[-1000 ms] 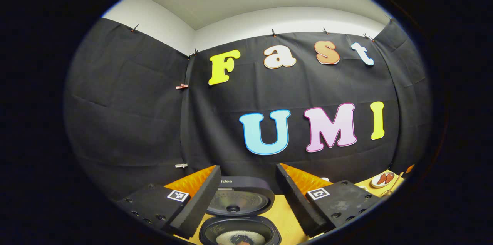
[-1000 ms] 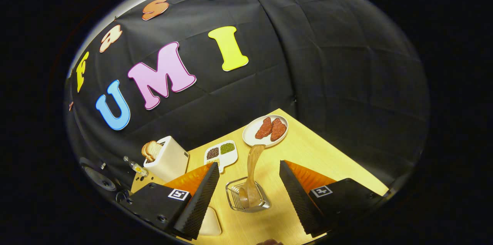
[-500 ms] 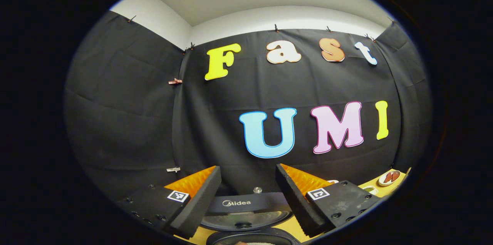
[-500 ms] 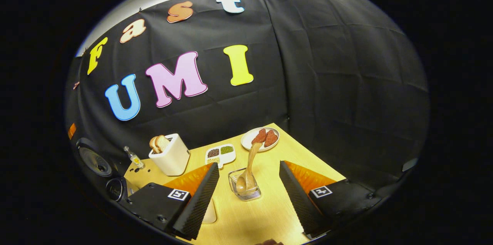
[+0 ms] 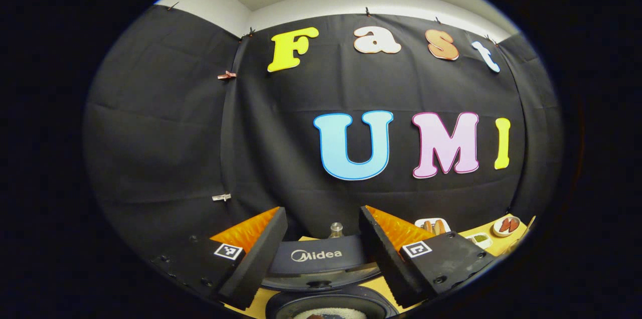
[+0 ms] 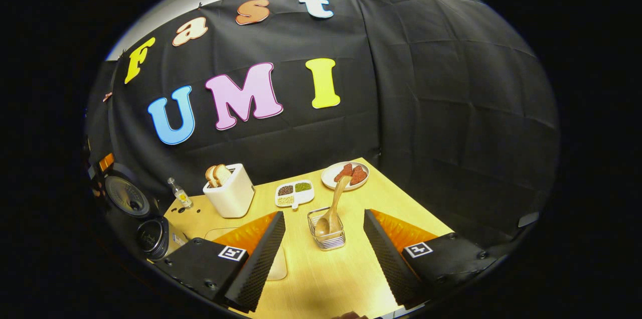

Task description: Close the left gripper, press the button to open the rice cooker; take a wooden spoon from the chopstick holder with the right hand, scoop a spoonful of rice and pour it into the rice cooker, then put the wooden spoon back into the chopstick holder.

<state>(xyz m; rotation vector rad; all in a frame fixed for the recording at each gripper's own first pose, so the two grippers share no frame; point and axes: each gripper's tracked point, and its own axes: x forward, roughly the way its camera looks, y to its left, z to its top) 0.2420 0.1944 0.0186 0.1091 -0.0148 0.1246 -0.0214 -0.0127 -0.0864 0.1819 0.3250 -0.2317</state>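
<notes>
The rice cooker stands open, its raised lid (image 5: 321, 259) between my left gripper's fingers and the pot with white rice (image 5: 328, 313) just below. My left gripper (image 5: 321, 211) is open and holds nothing, a little above and in front of the cooker. In the right gripper view the wooden spoon (image 6: 335, 203) stands bowl down in the clear chopstick holder (image 6: 327, 240), its handle leaning toward the back. My right gripper (image 6: 323, 216) is open, nothing in it, drawn back on the near side of the holder. The cooker (image 6: 131, 199) also sits at the far left there.
On the wooden table (image 6: 326, 284) stand a white toaster with bread (image 6: 230, 193), a small bottle (image 6: 179, 192), a divided dish of beans (image 6: 295, 193) and a plate of red slices (image 6: 345, 174). A pale dish (image 6: 278, 265) lies partly behind my right gripper's left finger.
My right gripper has pulled back and levelled, so the holder with the spoon looks smaller and farther. My left gripper has shifted back from the cooker; its lid front now faces me.
</notes>
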